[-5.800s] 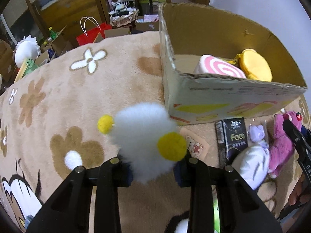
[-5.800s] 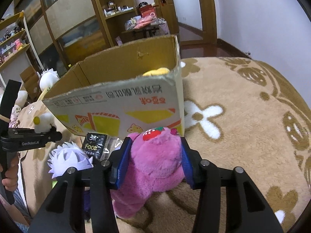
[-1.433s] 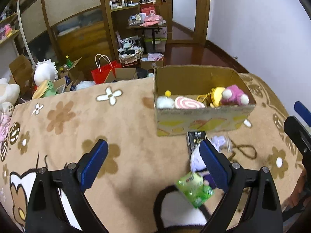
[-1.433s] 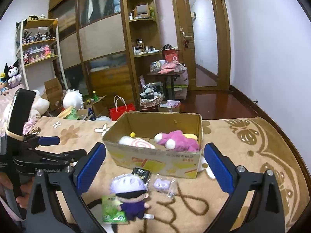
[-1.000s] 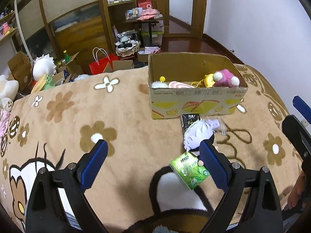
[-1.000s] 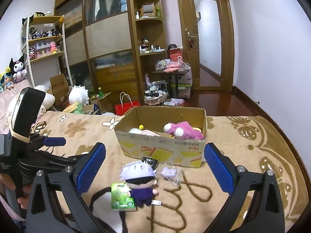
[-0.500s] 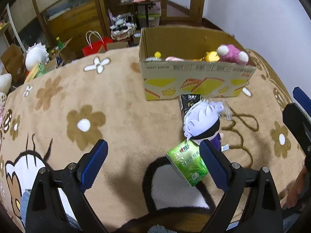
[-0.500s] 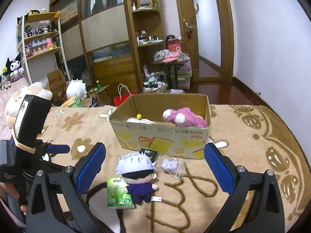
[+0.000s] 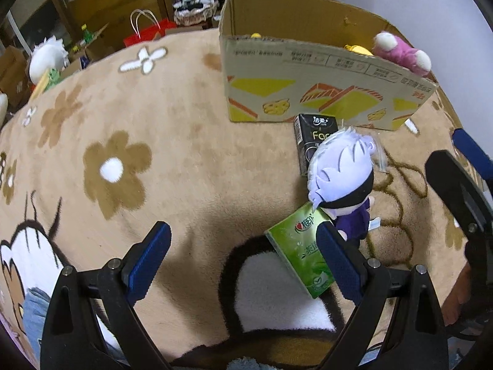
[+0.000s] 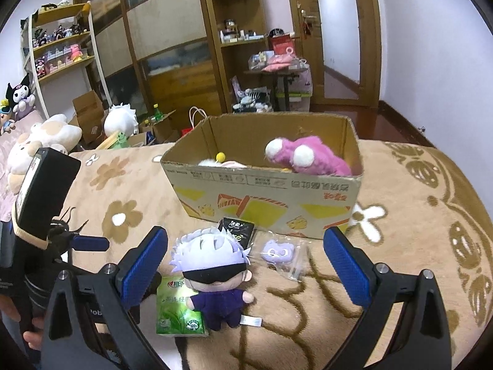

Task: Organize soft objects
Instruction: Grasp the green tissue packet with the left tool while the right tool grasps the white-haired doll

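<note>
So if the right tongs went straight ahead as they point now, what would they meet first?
Probably the white-haired doll lying on the blanket, just left of centre between the open right tongs; the cardboard box sits behind it. Depth is uncertain.

Both wrist views look down along their fingers from the near side, sharing the cardboard box (image 9: 323,71) (image 10: 265,197) and white-haired doll (image 9: 340,174) (image 10: 212,273).

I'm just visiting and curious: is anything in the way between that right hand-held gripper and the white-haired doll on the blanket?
Nothing visible blocks it. The doll lies in the open ahead of the open right hand-held gripper. A green tissue pack lies partly under the doll's side, and a black pack sits behind its head, before the box.
</note>
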